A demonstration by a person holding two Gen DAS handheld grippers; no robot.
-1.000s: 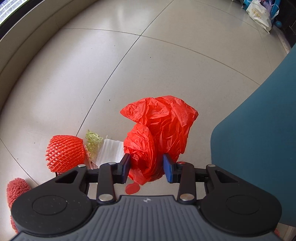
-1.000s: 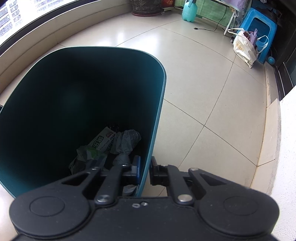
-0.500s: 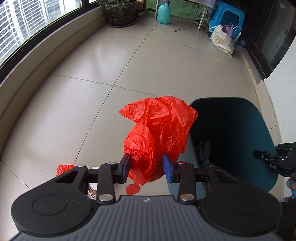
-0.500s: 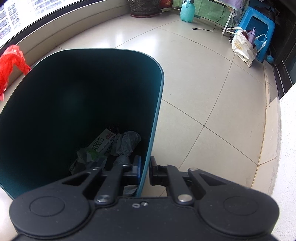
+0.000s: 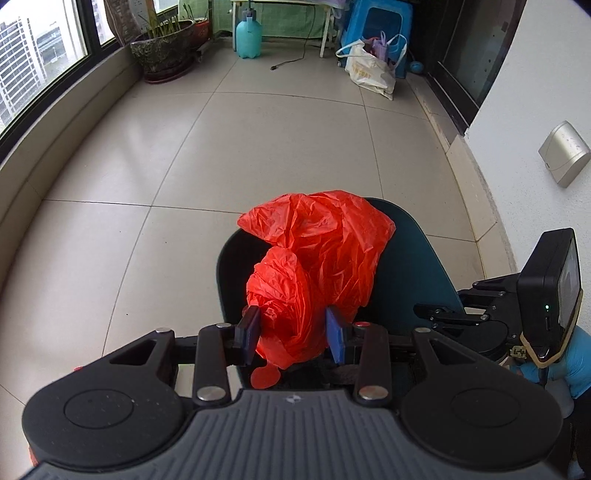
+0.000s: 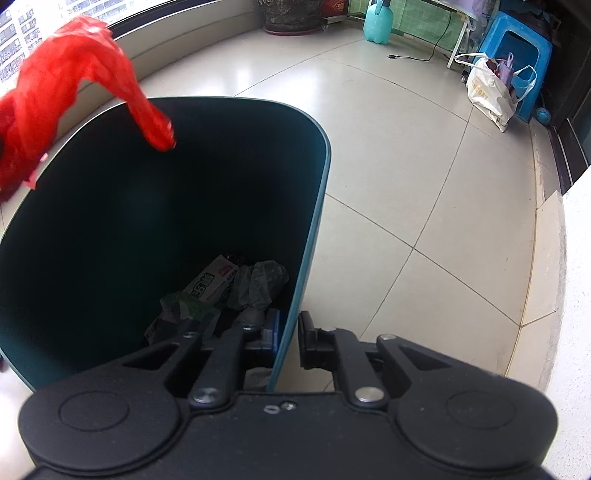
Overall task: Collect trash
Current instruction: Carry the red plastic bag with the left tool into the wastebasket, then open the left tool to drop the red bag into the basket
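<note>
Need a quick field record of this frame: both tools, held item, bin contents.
left tool: shut on red plastic bag, held over the bin's opening
right tool: shut on the rim of the teal bin
bin contents: printed wrapper, crumpled grey plastic
task state: bag not yet dropped

Non-task items, located from the jaws. Far ahead and left: potted plant [image 5: 162,44] in a dark glazed pot by the window [image 5: 40,59]. Far ahead, near centre: teal spray bottle [image 5: 248,37], black cable [image 5: 291,59] trailing on the tiled floor [image 5: 258,147] beside it. Far ahead and right: blue plastic stool [image 5: 376,26], cream tote bag [image 5: 369,70] leaning against it, small blue ball [image 5: 417,67] just beyond. Right, on the white wall [image 5: 535,74]: silver socket cover [image 5: 563,153].
</note>
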